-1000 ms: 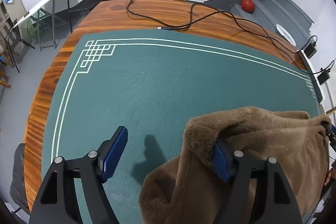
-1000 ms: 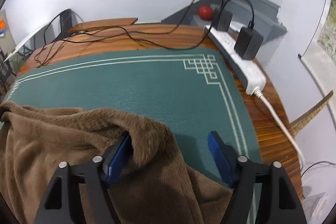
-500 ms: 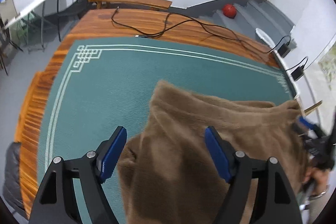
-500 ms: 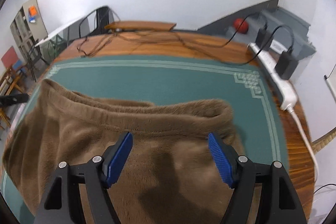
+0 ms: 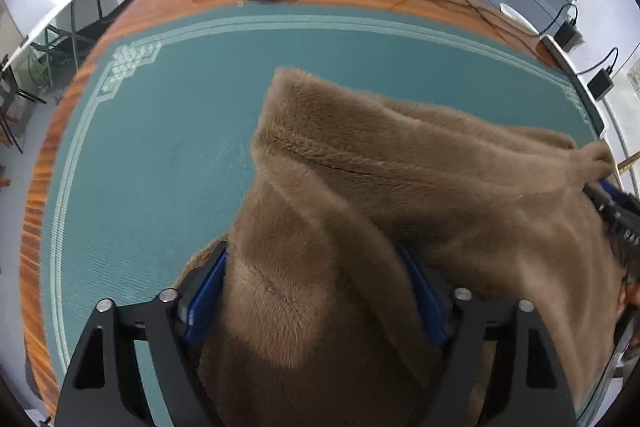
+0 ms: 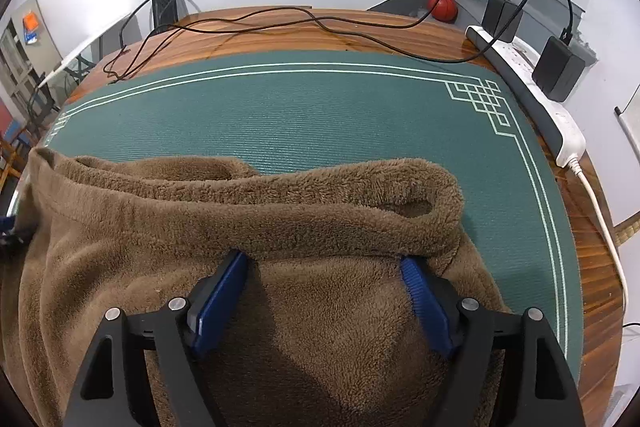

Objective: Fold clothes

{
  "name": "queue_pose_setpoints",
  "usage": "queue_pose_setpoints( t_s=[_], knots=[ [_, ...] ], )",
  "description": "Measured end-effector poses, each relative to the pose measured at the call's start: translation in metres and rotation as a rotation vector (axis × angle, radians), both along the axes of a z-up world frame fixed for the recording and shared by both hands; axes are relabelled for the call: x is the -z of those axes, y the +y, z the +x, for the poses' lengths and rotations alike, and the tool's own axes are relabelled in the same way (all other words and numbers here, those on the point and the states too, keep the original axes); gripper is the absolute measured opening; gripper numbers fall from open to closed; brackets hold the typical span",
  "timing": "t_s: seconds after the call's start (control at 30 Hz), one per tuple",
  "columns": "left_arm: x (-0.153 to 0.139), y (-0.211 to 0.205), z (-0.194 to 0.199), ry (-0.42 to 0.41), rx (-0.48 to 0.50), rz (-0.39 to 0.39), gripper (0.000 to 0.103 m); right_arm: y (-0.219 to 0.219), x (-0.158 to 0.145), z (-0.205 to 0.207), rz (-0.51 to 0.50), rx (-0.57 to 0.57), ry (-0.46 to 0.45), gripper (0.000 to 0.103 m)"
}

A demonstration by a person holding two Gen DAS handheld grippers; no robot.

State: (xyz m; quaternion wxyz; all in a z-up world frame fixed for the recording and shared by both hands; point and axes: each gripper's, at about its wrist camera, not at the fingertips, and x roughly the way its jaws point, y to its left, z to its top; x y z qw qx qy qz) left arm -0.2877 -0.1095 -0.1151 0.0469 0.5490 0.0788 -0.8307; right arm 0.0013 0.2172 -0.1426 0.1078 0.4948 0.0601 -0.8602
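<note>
The brown fleece garment point(image 6: 320, 227) lies on the green mat point(image 6: 280, 107), filling the view from 3 to 9 o'clock. Both the left gripper point(image 5: 316, 291) and right gripper point(image 6: 324, 291) straddle it with jaws wide and opening; the pads seem not to press.

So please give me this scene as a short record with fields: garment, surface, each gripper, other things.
garment: brown fleece garment, bunched on the mat
surface: green mat on a wooden table
left gripper: jaws opening, fleece between them
right gripper: jaws opening, fleece between them
other things: power strip, black cables, red ball
</note>
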Motion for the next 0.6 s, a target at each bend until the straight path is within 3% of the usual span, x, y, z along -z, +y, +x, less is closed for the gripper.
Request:
queue_pose_setpoints(
  t_s=[0.17, 0.37, 0.6],
  knots=[
    [-0.002, -0.007, -0.002, -0.002, -0.002, 0.017, 0.087, 0.002, -0.012, 0.007, -0.010, 0.010, 0.015, 0.082],
    [-0.027, -0.001, 0.013, 0.010, 0.000, -0.011, 0.088, 0.053, -0.050, 0.070, -0.118, 0.074, 0.123, 0.082],
    [-0.064, 0.038, 0.033, 0.065, 0.088, 0.048, 0.088, 0.145, -0.035, 0.105, -0.228, 0.257, 0.030, 0.082]
  ],
)
